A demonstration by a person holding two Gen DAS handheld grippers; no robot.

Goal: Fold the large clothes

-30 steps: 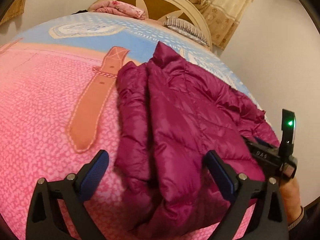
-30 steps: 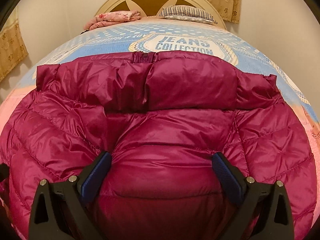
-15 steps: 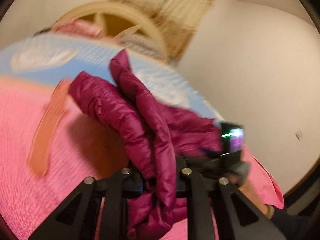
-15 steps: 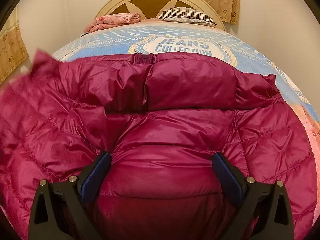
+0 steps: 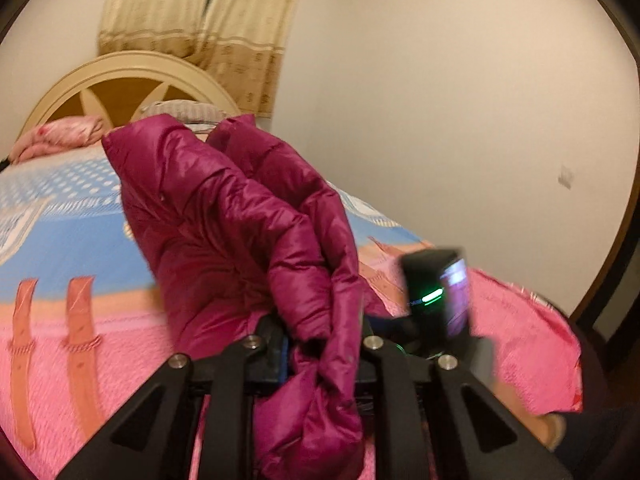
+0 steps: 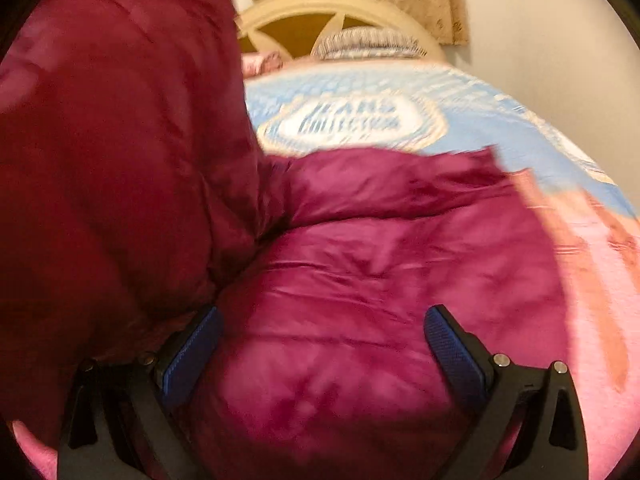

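Two views differ: the left tool [image 5: 324,344] is clamped on a lifted fold of the magenta jacket [image 5: 240,216]; only the right view shows the right tool [image 6: 320,344] spread wide over the jacket on the bed [image 6: 500,128], beside a blurred "JEANS COLLECTION" print [image 6: 352,120].

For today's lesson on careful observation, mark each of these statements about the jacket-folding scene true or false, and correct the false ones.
1. The left gripper is clamped on a fold of the magenta jacket. True.
2. The right gripper is shut on the jacket. False: its jaws stand wide apart, over the jacket.
3. The jacket lies on a bare wooden table. False: it lies on a bedspread of pink and blue.
4. A striped pillow sits near the headboard. True.
5. The part of the jacket in the left gripper is lifted off the bed. True.
6. The curtain behind the bed is dark blue. False: it is beige.
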